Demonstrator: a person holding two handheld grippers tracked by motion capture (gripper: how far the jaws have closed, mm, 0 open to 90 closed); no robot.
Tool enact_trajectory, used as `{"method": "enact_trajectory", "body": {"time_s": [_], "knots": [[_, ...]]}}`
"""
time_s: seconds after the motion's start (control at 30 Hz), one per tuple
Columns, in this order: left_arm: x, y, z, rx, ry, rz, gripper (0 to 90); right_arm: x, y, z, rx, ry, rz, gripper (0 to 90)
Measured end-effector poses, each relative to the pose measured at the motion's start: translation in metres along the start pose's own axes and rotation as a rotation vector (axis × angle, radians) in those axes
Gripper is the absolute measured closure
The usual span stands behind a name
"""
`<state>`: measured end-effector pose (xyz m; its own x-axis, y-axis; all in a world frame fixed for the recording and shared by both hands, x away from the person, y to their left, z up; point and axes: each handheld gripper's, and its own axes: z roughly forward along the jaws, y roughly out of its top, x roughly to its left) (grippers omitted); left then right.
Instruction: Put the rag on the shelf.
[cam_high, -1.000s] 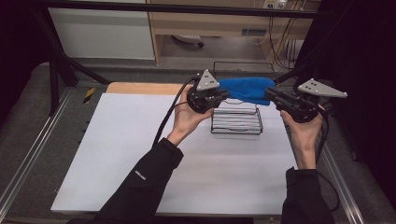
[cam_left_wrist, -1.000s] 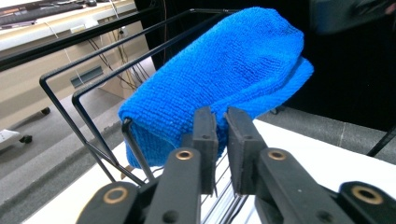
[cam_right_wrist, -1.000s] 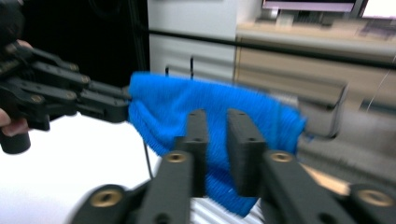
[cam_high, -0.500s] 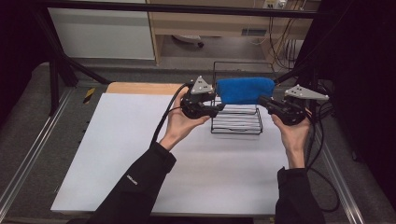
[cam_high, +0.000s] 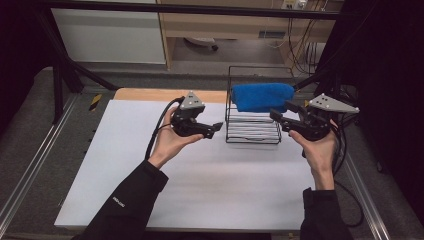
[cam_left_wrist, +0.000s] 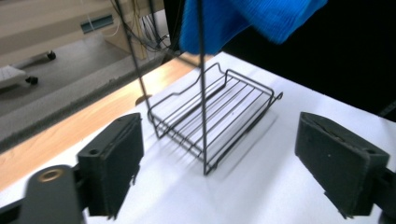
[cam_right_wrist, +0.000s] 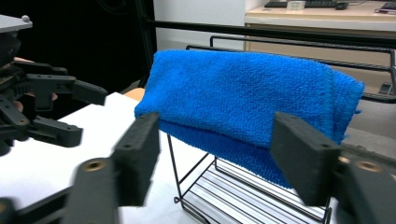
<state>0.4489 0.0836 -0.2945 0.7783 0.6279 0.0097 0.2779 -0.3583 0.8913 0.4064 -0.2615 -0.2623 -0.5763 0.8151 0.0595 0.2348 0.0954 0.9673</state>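
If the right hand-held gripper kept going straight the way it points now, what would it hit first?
Most likely the blue towel draped over the wire rack. The right hand-held gripper has just been opening, and the towel sits dead ahead between its open jaws, not pressed. Depth is hard to judge, so the rack's wires might come first.

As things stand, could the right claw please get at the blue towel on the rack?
Probably yes: the right claw is open beside the blue towel, which hangs over the wire rack, with nothing between them.
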Motion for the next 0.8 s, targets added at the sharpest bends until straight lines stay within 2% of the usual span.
{"method": "enact_trajectory", "body": {"time_s": [0.17, 0.33, 0.63, 0.8], "knots": [[0.008, -0.018, -0.018, 0.014, 0.027, -0.014, 10.2, 0.006, -0.005, 0.000, 0.016, -0.006, 0.002, 18.2], [0.016, -0.039, -0.035, 0.038, 0.067, -0.024, 7.8, 0.010, -0.016, 0.004, 0.042, 0.017, 0.003, 10.9], [0.031, -0.086, -0.065, 0.062, 0.093, -0.061, 7.8, 0.015, -0.044, 0.008, 0.092, 0.041, 0.024, 5.2], [0.040, -0.117, -0.079, 0.095, 0.111, -0.080, 7.8, 0.018, -0.060, 0.008, 0.110, 0.051, 0.024, 4.1]]}}
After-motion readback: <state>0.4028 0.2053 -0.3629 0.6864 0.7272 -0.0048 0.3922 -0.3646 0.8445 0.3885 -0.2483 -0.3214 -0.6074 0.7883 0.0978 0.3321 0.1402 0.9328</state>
